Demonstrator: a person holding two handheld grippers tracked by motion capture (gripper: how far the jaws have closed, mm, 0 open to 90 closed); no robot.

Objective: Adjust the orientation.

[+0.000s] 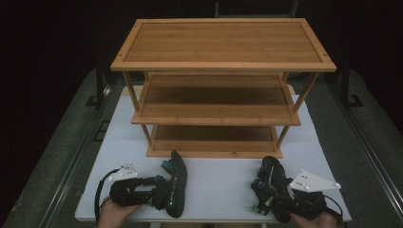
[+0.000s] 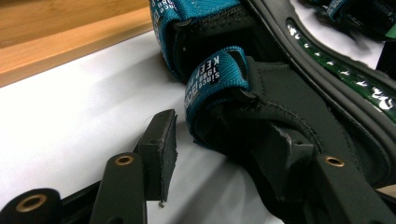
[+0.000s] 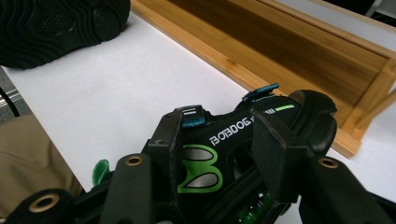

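Note:
Two black sandals with teal straps lie on the white table [image 1: 218, 183] in front of a bamboo rack. The left sandal [image 1: 177, 183] rests on its side, its green-flecked sole edge up. My left gripper [image 1: 159, 192] reaches it from the left. In the left gripper view the sandal [image 2: 280, 93] has its teal strap between my jaws [image 2: 224, 140]; the left pad [image 2: 163, 154] stands a little off it. My right gripper [image 1: 266, 199] is shut on the heel of the right sandal [image 1: 272, 173], and both pads press the heel [image 3: 308, 116] beside a green logo.
The three-tier bamboo shoe rack [image 1: 223, 47] stands mid-table with all its shelves bare; its bottom shelf edge [image 3: 280, 51] is just beyond the sandals. A hand [image 1: 111, 216] holds each gripper at the table's near edge. The left sandal's sole [image 3: 60, 28] lies farther off.

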